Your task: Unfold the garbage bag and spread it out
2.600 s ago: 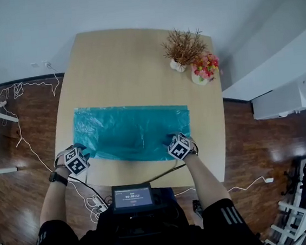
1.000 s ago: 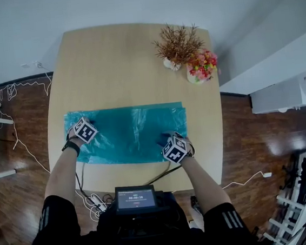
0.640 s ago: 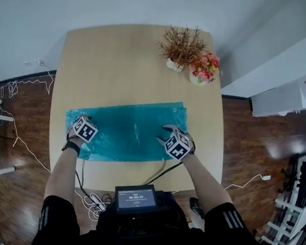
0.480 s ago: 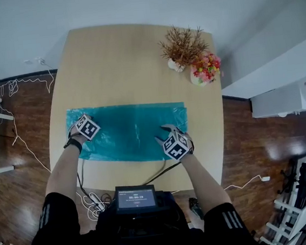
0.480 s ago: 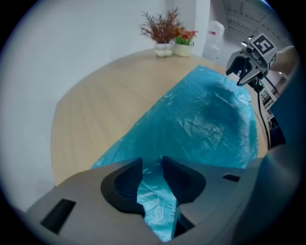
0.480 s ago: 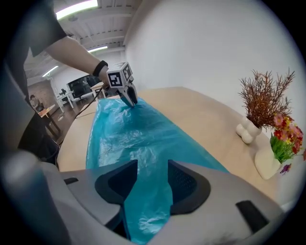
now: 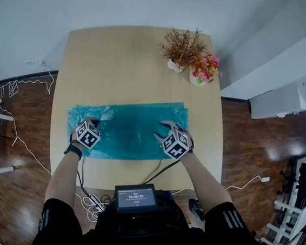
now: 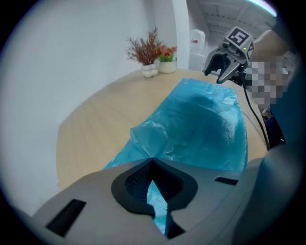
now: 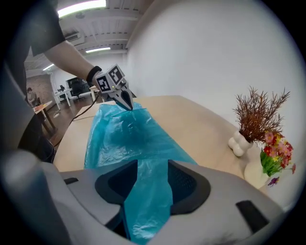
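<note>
A teal garbage bag (image 7: 137, 129) lies lengthwise across the wooden table (image 7: 125, 62). My left gripper (image 7: 97, 121) is over its left part, and its jaws have just been closing with bag film between them. In the left gripper view the left gripper (image 8: 153, 165) is shut on a pinch of the bag (image 8: 201, 124), and the film rises in a crumpled tent to the jaws. My right gripper (image 7: 166, 130) hovers over the bag's right part with its jaws wide apart. In the right gripper view, film (image 9: 124, 134) shows in the gap of the right gripper (image 9: 147, 177), with no pad pressing on it.
A dried plant in a white vase (image 7: 180, 48) and a pot of flowers (image 7: 204, 67) stand at the table's far right corner. A small screen (image 7: 133, 198) sits at the person's chest. Cables (image 7: 14, 95) lie on the wooden floor to the left.
The left gripper has come a little nearer and risen, pulling up a pale fold of the bag's left part. The right gripper has lifted slightly off the bag.
</note>
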`<action>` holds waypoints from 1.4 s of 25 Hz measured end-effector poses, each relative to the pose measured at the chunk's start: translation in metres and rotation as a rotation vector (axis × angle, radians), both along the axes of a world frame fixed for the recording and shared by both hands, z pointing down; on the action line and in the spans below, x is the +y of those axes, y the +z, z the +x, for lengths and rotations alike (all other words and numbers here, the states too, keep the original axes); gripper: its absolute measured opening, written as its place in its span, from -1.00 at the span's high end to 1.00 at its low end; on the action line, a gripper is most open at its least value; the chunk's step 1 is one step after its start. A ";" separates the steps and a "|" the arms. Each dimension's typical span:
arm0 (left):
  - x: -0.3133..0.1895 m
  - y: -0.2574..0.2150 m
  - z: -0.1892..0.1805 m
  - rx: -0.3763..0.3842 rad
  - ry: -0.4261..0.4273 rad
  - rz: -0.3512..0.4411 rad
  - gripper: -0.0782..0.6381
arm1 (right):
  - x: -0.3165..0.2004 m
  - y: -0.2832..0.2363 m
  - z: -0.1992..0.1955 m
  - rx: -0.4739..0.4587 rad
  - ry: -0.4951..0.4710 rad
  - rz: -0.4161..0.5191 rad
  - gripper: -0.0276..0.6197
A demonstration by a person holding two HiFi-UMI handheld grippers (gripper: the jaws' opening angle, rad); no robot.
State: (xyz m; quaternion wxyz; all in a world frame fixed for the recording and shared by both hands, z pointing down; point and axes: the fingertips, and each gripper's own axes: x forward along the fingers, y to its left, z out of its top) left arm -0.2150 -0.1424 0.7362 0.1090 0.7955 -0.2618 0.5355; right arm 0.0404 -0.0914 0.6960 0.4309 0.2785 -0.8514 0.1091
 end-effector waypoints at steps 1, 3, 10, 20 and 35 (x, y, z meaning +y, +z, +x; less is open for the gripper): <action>0.002 -0.011 0.004 0.015 0.025 0.045 0.78 | -0.004 -0.005 -0.002 -0.006 0.000 0.016 0.21; 0.010 -0.029 0.011 0.031 0.087 0.133 0.78 | -0.012 -0.015 -0.006 -0.021 -0.001 0.051 0.21; 0.049 -0.079 0.030 0.040 0.265 0.378 0.78 | -0.036 -0.051 -0.049 -0.055 -0.092 0.130 0.21; 0.099 -0.141 0.053 0.134 0.299 0.521 0.78 | -0.043 -0.059 -0.118 0.011 -0.342 0.173 0.21; 0.100 -0.192 0.038 0.240 0.207 0.519 0.76 | 0.001 -0.050 -0.122 0.079 -0.417 0.179 0.86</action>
